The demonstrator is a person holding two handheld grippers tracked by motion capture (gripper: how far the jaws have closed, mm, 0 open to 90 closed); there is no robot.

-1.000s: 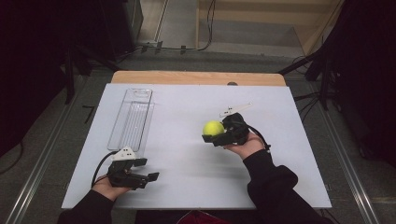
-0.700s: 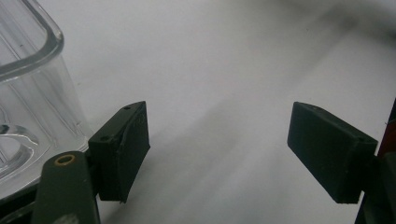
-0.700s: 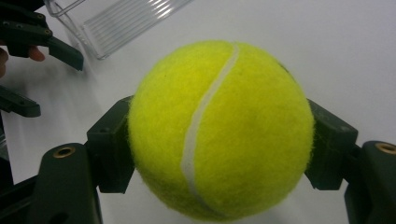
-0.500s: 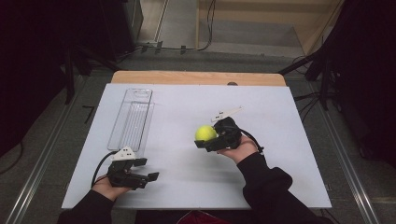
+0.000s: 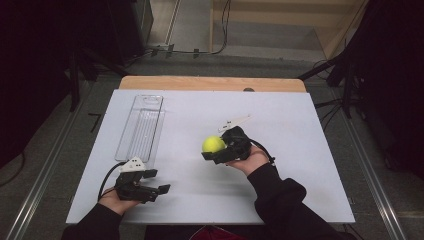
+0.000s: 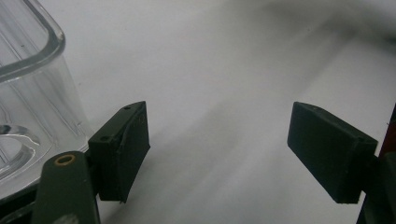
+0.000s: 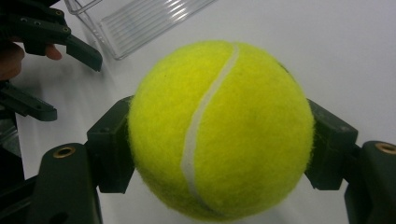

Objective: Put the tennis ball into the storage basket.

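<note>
So the fuzzy yellow-green tennis ball point(image 5: 213, 144) is sitting near the middle of the big white rectangular table point(image 5: 300, 150), clamped between the two black jaws of the right gripper point(image 5: 216, 150). They're pressing on it from both sides, white seam facing the camera in the right gripper view point(image 7: 219, 128). Over around 10 o'clock from the ball, the long clear plastic tray point(image 5: 141, 127) is lying flat. Down at about 8 o'clock, the left gripper point(image 5: 157, 182) is resting near the table's front edge, jaws spread wide, gripping nothing, just beside the tray's near corner point(image 6: 28, 93).
</note>
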